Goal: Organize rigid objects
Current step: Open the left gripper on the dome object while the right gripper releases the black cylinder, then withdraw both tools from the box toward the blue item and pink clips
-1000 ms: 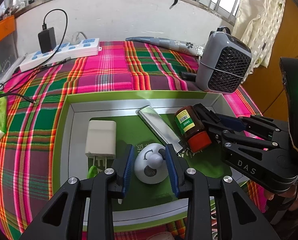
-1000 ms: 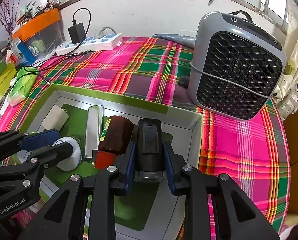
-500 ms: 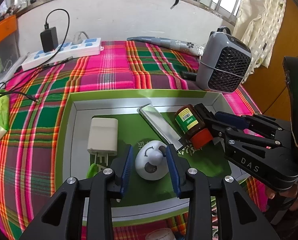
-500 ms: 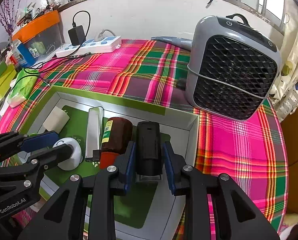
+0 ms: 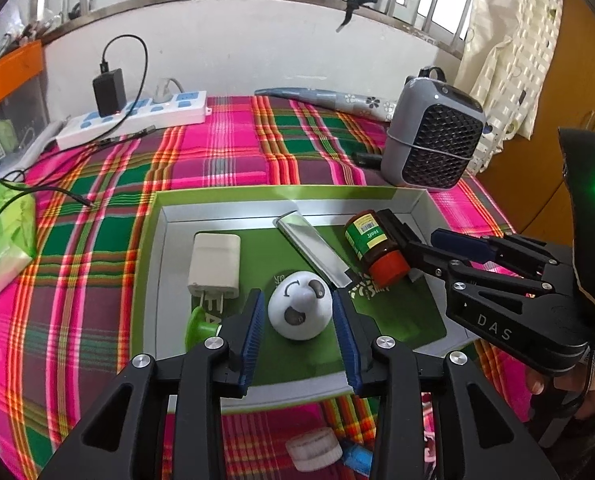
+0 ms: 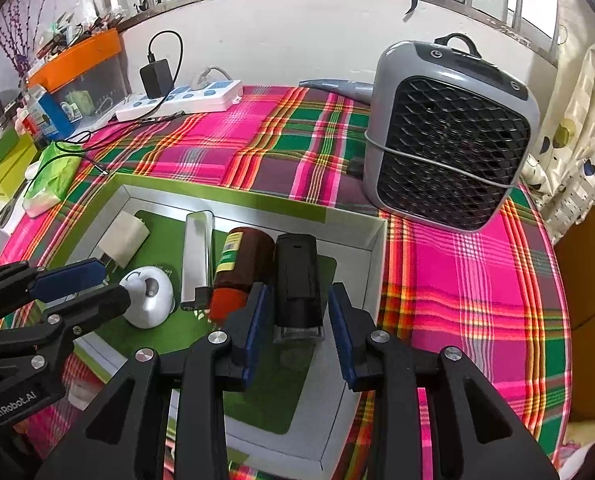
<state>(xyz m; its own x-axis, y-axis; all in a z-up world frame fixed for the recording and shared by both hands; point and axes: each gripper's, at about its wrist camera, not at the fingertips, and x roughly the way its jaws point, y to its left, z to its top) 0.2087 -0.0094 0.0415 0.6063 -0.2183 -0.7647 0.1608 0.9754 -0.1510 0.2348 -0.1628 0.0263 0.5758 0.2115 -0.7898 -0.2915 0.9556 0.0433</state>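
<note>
Right hand-held gripper (image 6: 297, 312) opening around black block (image 6: 297, 280) — left hand-held gripper (image 5: 299, 320) open.

plaid cloth (image 5: 225, 160) | on it: tray (image 5: 153, 240), power strip (image 5: 137, 120), heater (image 5: 433, 148)

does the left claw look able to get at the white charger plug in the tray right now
Probably yes. The left claw straddles the white dome, pads clear of it, and the charger plug lies just beside it in the tray, top uncovered. Only the green piece crowds its pronged end.
</note>
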